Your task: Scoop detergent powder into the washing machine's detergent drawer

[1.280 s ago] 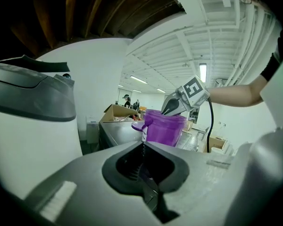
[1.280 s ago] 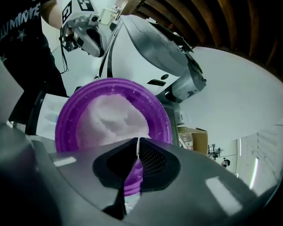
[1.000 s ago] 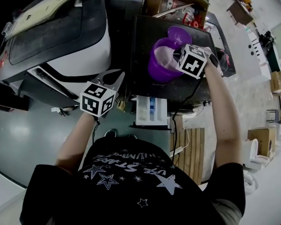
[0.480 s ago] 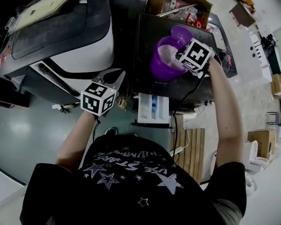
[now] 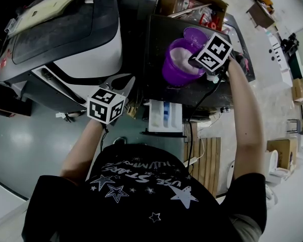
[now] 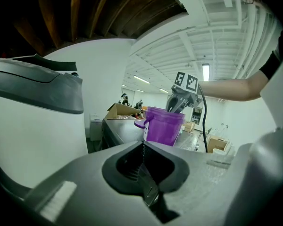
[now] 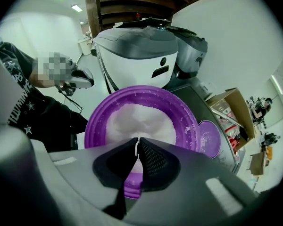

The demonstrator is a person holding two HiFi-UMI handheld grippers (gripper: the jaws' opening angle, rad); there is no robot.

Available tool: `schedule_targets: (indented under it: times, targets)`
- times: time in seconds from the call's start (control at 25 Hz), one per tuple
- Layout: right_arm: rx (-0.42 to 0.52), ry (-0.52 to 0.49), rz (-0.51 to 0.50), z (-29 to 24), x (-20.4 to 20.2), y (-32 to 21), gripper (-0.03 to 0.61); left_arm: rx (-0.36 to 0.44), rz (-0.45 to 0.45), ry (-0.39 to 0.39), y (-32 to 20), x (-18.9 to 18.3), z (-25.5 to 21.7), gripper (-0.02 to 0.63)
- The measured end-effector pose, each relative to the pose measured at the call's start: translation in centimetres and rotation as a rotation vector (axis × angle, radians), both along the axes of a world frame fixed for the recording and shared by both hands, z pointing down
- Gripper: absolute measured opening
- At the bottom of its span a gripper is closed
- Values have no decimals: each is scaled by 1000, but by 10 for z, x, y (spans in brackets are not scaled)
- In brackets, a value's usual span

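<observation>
A purple bucket (image 5: pixel 178 64) of white detergent powder (image 7: pixel 140 118) stands on the dark top of the washing machine (image 5: pixel 156 87). Its purple lid (image 5: pixel 194 35) lies just behind it. My right gripper (image 7: pixel 137 143) hangs over the bucket's near rim, shut on a thin white edge that looks like a scoop handle; the scoop's bowl is hidden. In the head view, that gripper (image 5: pixel 198 60) sits under its marker cube. The white detergent drawer (image 5: pixel 164 117) is pulled open below the bucket. My left gripper (image 5: pixel 124 82) is shut and empty, held left of the drawer (image 6: pixel 142 147).
A large white and grey machine (image 5: pixel 65 39) fills the left side. An open cardboard box (image 5: pixel 189 4) with red items stands behind the bucket. A black cable (image 5: pixel 194 120) hangs from my right gripper past the drawer. Wooden slats (image 5: pixel 207 160) lie on the floor at right.
My right gripper has shifted a little up and to the right over the bucket, and its cube has tilted. The left gripper has barely moved.
</observation>
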State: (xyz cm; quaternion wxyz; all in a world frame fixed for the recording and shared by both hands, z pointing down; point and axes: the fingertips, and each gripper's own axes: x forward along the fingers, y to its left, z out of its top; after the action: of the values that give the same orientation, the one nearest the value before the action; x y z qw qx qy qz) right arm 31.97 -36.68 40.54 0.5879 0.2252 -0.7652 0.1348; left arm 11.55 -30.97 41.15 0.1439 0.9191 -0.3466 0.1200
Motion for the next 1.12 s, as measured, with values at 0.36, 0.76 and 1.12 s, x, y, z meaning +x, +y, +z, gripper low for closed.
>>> schedule_targets:
  times: [0.36,0.76,1.12]
  targets:
    - [-80,-69,83,1,-2,2,37,-1,-6,-1,-1,-1,1,0]
    - [-181,-192,231,-6,-2,3,37,-3,-10,-4,0,-1,1,0]
    - [-240,-401,390,-20,2,1,37,-7,-2,-11,8,4,2,0]
